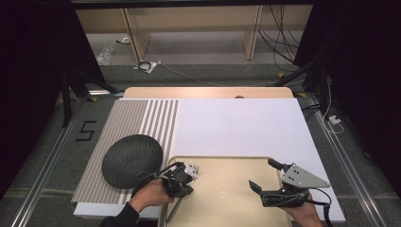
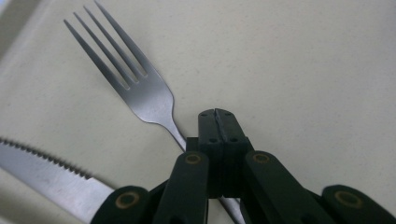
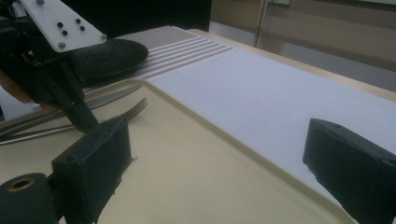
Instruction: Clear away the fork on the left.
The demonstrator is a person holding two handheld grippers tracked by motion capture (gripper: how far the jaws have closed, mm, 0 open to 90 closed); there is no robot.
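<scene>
The fork [image 2: 140, 88] lies on the beige tray [image 1: 227, 189] near its left rim, tines pointing away from the person, with a serrated knife [image 2: 42, 172] just beside it on the left. From the high view most of the cutlery is hidden under the left hand [image 1: 151, 195] and its tool, and only a short length of handle pokes out at the tray's near edge. In the left gripper view the fork's handle runs under the black jaws and is cut off there, so whether the tips pinch it or merely rest over it is hard to tell. The left tongs [image 2: 217, 116] are fully closed, tips pressed together right above the fork's neck. The right tongs [image 1: 265, 174] hover over the tray's right part, spread wide with nothing between them. A dark rounded object [image 1: 132, 160] sits on the striped mat [image 1: 142, 118] just left of the tray, close to the left hand. The tray's middle and the white tabletop [image 1: 246, 127] beyond it lie bare, giving open room on the far side.
</scene>
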